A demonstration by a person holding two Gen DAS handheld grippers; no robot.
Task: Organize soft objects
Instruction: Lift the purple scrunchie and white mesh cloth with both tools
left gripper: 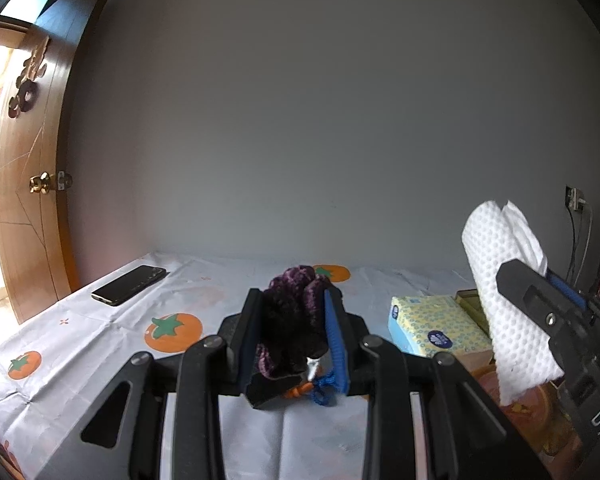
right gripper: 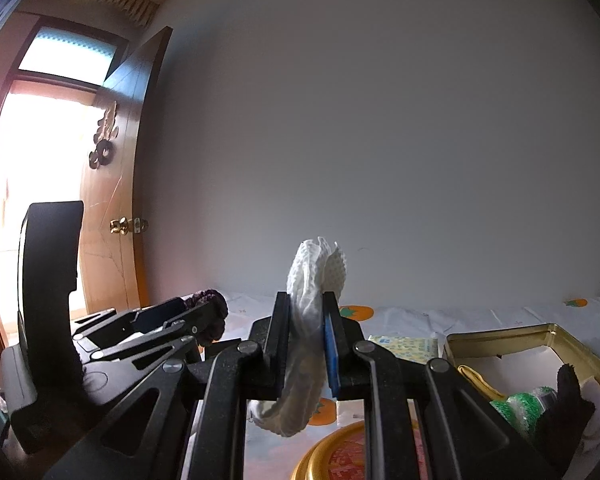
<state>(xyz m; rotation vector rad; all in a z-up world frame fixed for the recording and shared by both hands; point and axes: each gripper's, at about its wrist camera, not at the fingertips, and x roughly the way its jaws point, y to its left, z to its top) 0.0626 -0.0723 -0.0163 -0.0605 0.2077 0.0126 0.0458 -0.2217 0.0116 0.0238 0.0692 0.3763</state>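
**Both grippers loaded, held above the tabletop**

Left gripper (left gripper: pixel 294 320) first: its two fingers are pressed in on a purple velvet scrunchie (left gripper: pixel 296 304), the plush bunched up between the pads and bulging out over the fingertips. Under the bundle, a knotted blue cord (left gripper: pixel 324 388) and a small orange bit dangle just beneath the fingers. The whole thing rides above the tabletop, not touching it.

Over to the right gripper (right gripper: pixel 306 328): fingers squeezed tight on a white foam net sleeve (right gripper: pixel 314 280), standing roughly upright, its top flaring above the fingertips and its lower end drooping below them. From the left wrist view the same sleeve shows tall and dimpled at the right, well clear of the cloth.

Spreading out now. The tabletop wears a white tablecloth (left gripper: pixel 100 344) printed with orange persimmons. A black phone (left gripper: pixel 130 284) lies flat near the far left corner. Toward the right edge sits a yellow patterned tissue pack (left gripper: pixel 432 320). Just beyond it, an open gold tin (right gripper: pixel 532 334) holds a green foam net (right gripper: pixel 520 404), a black fuzzy item (right gripper: pixel 568 400) and a yellow strip. Near the front edge, beneath the right gripper, lies the round gold lid (right gripper: pixel 336 456) with a red printed face. Behind all this stand a plain grey wall and a wooden door (left gripper: pixel 28 184) ajar at the left.
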